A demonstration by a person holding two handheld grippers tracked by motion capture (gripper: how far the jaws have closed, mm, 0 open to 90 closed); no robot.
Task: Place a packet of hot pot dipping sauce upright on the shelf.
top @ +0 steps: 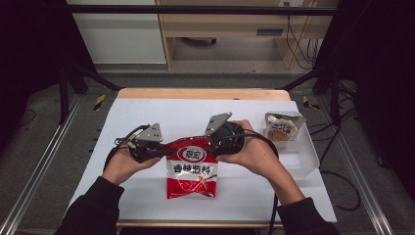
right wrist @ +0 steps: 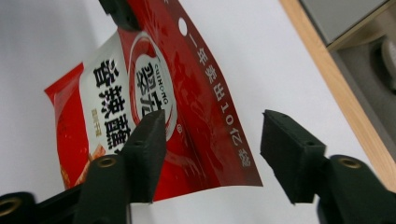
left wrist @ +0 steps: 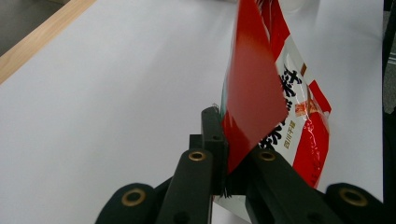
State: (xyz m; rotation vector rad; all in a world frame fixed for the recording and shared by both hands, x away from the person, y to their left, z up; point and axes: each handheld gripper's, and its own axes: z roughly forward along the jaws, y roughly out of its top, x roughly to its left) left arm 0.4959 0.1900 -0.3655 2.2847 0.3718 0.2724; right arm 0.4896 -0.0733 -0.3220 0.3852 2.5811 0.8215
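Note:
A red and white snack bag [top: 191, 171] hangs upright over the white table cover, its bottom near the surface. My left gripper [top: 157, 152] is shut on the bag's top left corner. In the left gripper view its jaws [left wrist: 224, 135] pinch the red edge of the bag [left wrist: 261, 93]. My right gripper [top: 214, 143] is at the bag's top right corner. In the right gripper view its jaws [right wrist: 215, 135] stand open with the red top strip of the bag [right wrist: 154, 93] between them. One pad [right wrist: 149, 135] lies close to the bag, the other stands clear of it.
A clear plastic bin [top: 306, 154] stands at the right of the table with another packet [top: 281, 127] in it. The table's wooden far edge [top: 203, 93] lies beyond the white cover [top: 147, 115]. Dark frame posts flank both sides.

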